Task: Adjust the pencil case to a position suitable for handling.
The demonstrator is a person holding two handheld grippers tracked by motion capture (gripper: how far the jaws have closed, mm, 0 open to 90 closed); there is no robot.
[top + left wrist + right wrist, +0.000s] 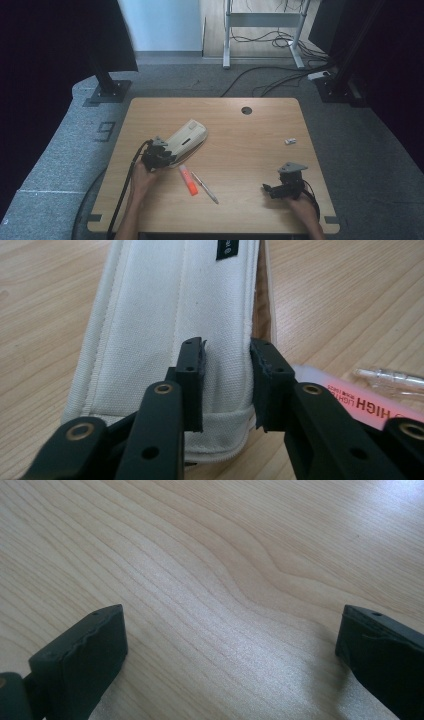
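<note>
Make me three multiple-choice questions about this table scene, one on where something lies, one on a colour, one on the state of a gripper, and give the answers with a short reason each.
1. Where does the small white item lie?
A. Near the table's right edge
B. Inside the pencil case
C. Between the left gripper's jaws

2. What colour is the highlighter?
A. Blue
B. Orange-pink
C. Green

3. How does the right gripper stand?
A. Shut on the pen
B. Shut on the pencil case
C. Open over bare wood

Answers:
1. A, the high view shows it alone on the table, far right of the other things.
2. B, it glows orange-pink beside the pen.
3. C, the right gripper view shows its jaws wide apart with just wood grain between them, while the left gripper straddles the edge of the cream pencil case.
</note>
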